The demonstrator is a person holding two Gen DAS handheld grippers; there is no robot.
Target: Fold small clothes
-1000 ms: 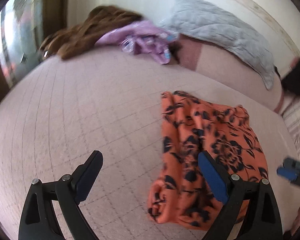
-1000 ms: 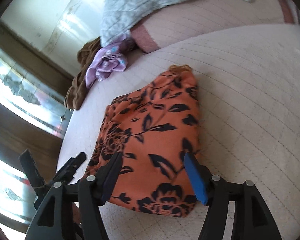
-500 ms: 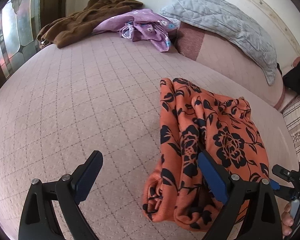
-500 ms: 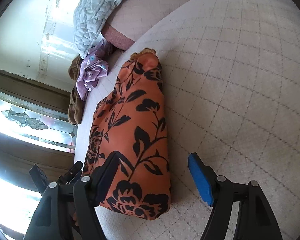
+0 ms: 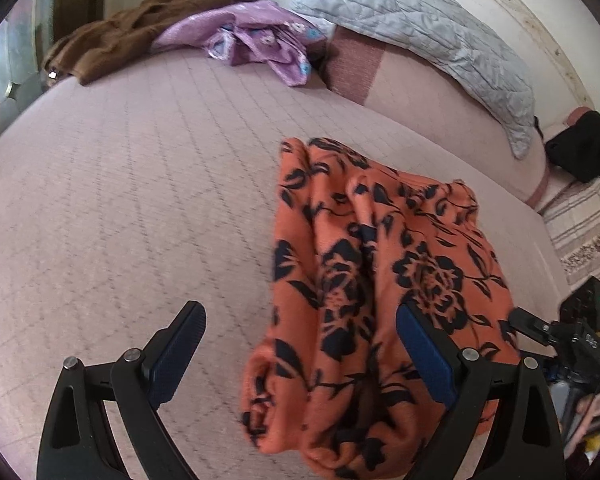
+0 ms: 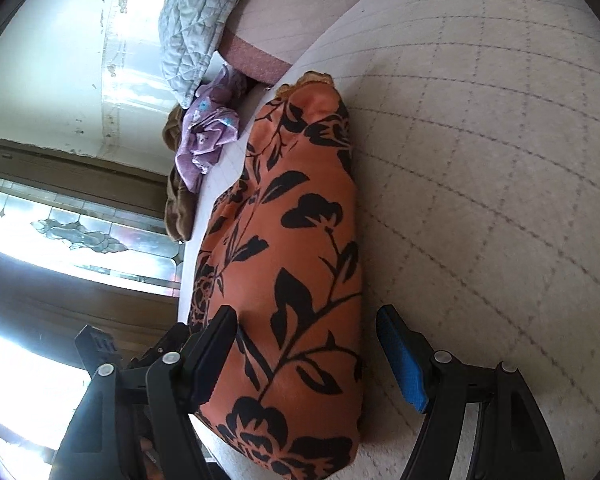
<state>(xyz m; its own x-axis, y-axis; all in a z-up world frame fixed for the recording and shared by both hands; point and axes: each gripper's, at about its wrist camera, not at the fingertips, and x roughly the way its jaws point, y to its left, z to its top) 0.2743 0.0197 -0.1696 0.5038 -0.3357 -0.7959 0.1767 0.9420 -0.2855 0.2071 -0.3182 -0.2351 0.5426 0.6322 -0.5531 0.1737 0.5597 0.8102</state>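
Observation:
An orange garment with a black flower print (image 5: 372,288) lies folded in a long bundle on the pink quilted bed (image 5: 120,200). It also shows in the right wrist view (image 6: 292,264). My left gripper (image 5: 300,344) is open and empty, its near end of the garment between the fingers. My right gripper (image 6: 306,344) is open and empty, with the garment's other near end between its fingers. The right gripper's body shows at the right edge of the left wrist view (image 5: 580,344).
A purple garment (image 5: 252,36) and a brown one (image 5: 140,20) lie at the bed's far side. A grey quilted pillow (image 5: 428,36) rests along the headboard. A black bag (image 5: 584,148) and a striped rug (image 5: 584,232) are beyond the bed's right edge.
Both grippers have tilted and shifted closer around the orange garment's ends. The garment lies in the same folded bundle. Both grippers stayed open.

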